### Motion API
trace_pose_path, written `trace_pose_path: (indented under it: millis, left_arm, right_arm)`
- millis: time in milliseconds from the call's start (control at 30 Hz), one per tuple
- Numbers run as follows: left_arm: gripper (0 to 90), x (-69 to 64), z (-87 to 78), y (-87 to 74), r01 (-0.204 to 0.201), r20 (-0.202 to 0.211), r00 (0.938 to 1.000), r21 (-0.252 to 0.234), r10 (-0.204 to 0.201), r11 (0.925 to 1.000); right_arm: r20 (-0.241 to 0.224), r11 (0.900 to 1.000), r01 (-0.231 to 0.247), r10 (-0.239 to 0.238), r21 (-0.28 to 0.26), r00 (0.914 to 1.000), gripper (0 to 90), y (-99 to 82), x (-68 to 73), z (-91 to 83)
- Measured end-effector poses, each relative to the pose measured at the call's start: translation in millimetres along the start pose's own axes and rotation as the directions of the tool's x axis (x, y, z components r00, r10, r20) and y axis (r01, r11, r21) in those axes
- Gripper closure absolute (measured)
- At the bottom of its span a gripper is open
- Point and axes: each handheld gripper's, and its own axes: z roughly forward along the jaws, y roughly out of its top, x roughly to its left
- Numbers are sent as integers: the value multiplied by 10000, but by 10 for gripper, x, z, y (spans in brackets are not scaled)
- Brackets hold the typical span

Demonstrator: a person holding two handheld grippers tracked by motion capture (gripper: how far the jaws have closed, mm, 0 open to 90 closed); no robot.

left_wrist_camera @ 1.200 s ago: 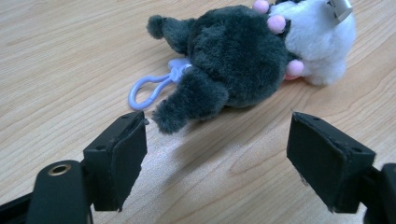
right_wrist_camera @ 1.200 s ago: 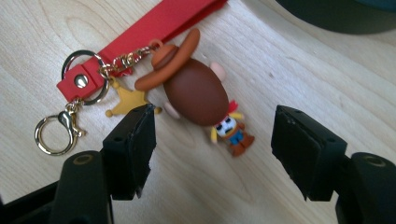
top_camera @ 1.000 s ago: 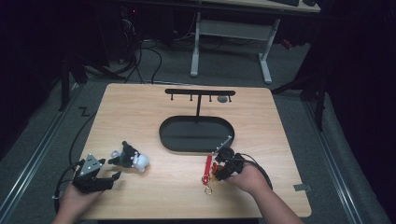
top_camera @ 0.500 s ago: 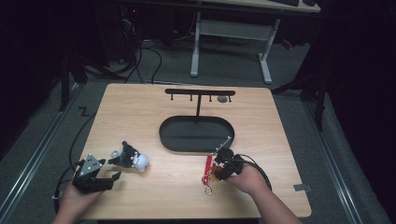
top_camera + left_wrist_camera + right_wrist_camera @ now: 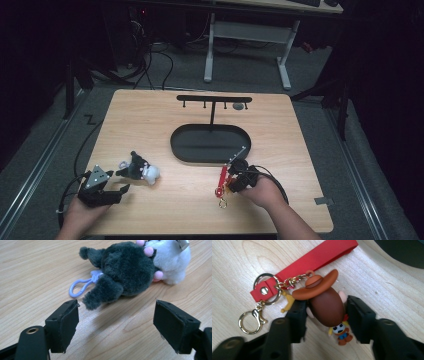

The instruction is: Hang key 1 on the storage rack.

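A keychain lies on the wooden table, with a red strap (image 5: 304,267), gold rings, a gold clasp (image 5: 252,320) and a small cowboy figure (image 5: 325,307) in an orange hat. My right gripper (image 5: 325,308) has just been closing its jaws, and the pads now press the figure's brown head from both sides. In the high view that gripper (image 5: 232,182) sits beside the red strap (image 5: 223,176). A dark grey and white plush toy (image 5: 130,267) with a lilac clip (image 5: 80,287) lies just beyond my left gripper (image 5: 116,305), which is open and apart from it. The high view shows the left gripper (image 5: 120,188) and the plush (image 5: 141,170) at the front left.
A black oval tray (image 5: 175,145) sits mid-table, with a black hook rack (image 5: 214,99) rising behind it and a small grey item (image 5: 239,106) hanging on it. Table edges run close in front of both hands. Dark floor and desk legs lie beyond.
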Motion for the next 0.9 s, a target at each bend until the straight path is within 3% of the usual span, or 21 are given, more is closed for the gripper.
trace_pose_path:
  millis: [167,433,600,633,767,900]
  left_arm:
    - [210,-7,-8,-2,-3,-10,10000,-4,3,10000]
    - [211,-6,-1,-6,14,-4,10000,34,-14,10000]
    - [211,-14,0,-4,-11,-12,10000,45,11,10000]
    - [211,-14,2,-5,-15,-9,10000,53,15,10000]
    - [211,-12,5,-6,2,3,10000,59,-2,10000]
    - [211,-9,9,-2,2,12,10000,64,-2,10000]
  right_arm:
    - [169,9999,48,-51,158,9998,573,14,41,-16]
    - [73,9980,-540,538,321,9985,576,-21,30,-135]
    - [95,9963,-840,838,192,9964,576,-75,-5,-242]
    - [140,9938,-1098,1095,190,9939,576,-101,-8,-298]
    - [123,9950,-994,994,-32,9950,577,-130,-52,-388]
    - [72,9900,-1411,1412,-84,9900,577,-164,-87,-504]
